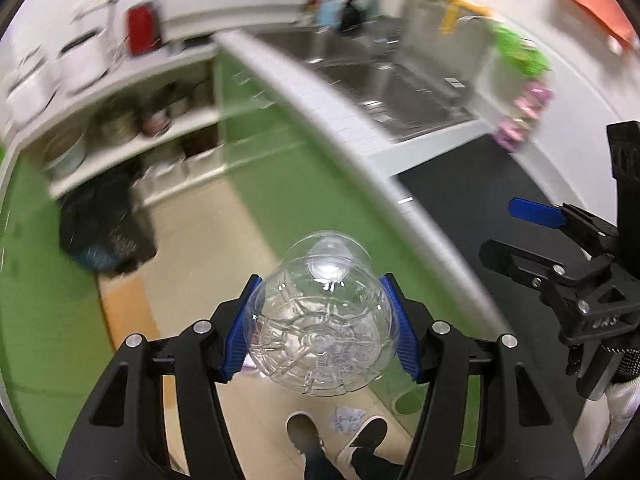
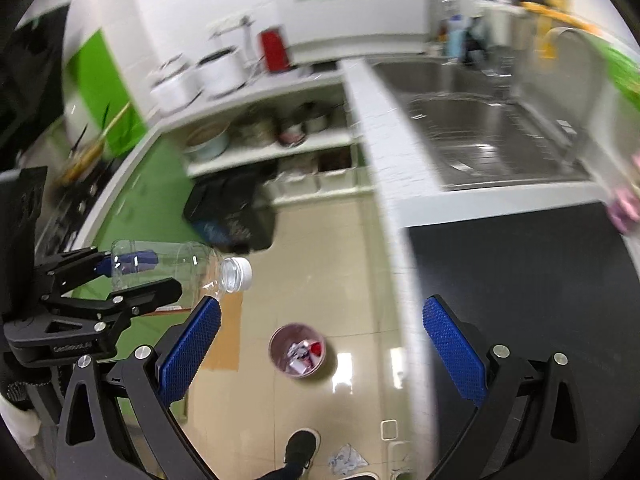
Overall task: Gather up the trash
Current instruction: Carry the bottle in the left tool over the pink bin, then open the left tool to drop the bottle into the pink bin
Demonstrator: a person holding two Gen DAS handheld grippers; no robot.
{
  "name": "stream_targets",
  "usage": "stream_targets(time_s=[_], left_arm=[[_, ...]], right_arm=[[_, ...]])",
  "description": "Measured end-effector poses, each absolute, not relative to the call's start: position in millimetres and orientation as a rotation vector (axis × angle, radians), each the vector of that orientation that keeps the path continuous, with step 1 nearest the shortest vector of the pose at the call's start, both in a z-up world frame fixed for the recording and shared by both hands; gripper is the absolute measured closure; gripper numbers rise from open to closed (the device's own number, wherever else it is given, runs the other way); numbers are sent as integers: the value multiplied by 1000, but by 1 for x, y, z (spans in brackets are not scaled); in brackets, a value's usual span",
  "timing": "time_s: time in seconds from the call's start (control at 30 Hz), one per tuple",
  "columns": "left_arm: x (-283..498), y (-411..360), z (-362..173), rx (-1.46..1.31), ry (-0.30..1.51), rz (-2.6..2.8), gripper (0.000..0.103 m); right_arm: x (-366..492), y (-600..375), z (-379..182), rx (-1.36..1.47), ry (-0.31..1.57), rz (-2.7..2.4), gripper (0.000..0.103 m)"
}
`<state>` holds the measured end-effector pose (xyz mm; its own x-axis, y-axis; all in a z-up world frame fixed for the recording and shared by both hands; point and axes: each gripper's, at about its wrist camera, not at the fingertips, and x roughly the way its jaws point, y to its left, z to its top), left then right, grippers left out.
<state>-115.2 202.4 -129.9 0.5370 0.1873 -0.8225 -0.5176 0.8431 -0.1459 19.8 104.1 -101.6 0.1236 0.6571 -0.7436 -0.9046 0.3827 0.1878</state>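
My left gripper [image 1: 322,320] is shut on a clear empty plastic bottle [image 1: 320,320], held base toward the camera, above the floor. In the right wrist view the left gripper [image 2: 132,272] is at the left, holding the bottle [image 2: 180,268] sideways with its white cap [image 2: 242,274] pointing right. My right gripper [image 2: 320,344] is open and empty; it also shows at the right of the left wrist view [image 1: 520,236]. A small pink bin [image 2: 297,350] with wrappers inside stands on the floor below. A crumpled paper [image 2: 346,460] lies by my shoes; it also shows in the left wrist view [image 1: 348,418].
A white counter edge [image 2: 384,168] runs beside a steel sink [image 2: 480,132] and a black mat [image 2: 520,272]. A black trash bag [image 2: 232,212] sits on the floor under shelves with pots [image 2: 260,128]. Green cabinet fronts [image 1: 304,184] line the aisle.
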Motion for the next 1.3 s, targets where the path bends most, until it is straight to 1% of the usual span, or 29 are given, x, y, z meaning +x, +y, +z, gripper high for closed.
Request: stream_targets(time_s=[0.13, 0.3, 0.4, 0.57, 0.7, 0.77, 0.87, 0.93, 1.03, 1.17, 1.3], left_arm=[[-141, 241, -180, -459, 963, 489, 44], [-150, 283, -268, -534, 1036, 515, 44], [-145, 302, -331, -569, 1077, 511, 44], [-139, 327, -442, -613, 1135, 498, 44], [-138, 336, -509, -632, 1167, 486, 43], [-137, 340, -537, -648, 1176, 487, 43], [-135, 348, -565, -658, 1185, 502, 40], [-135, 349, -573, -655, 1178, 513, 6], [-135, 353, -580, -661, 1176, 524, 3], [-137, 356, -573, -660, 1175, 535, 3], [-143, 352, -543, -661, 1157, 555, 3]], right_arm=[[-2, 148, -143, -426, 907, 1216, 6], [-10, 193, -211, -501, 979, 1223, 6], [-7, 218, -260, -530, 1006, 1208, 6], [2, 250, -363, -560, 1055, 1186, 6], [6, 267, -435, -578, 1105, 1174, 6], [7, 273, -459, -581, 1122, 1171, 6], [8, 276, -482, -584, 1137, 1162, 6], [10, 276, -490, -580, 1140, 1155, 6], [13, 275, -491, -575, 1138, 1151, 6], [12, 274, -486, -567, 1129, 1151, 6], [10, 269, -465, -548, 1116, 1160, 6]])
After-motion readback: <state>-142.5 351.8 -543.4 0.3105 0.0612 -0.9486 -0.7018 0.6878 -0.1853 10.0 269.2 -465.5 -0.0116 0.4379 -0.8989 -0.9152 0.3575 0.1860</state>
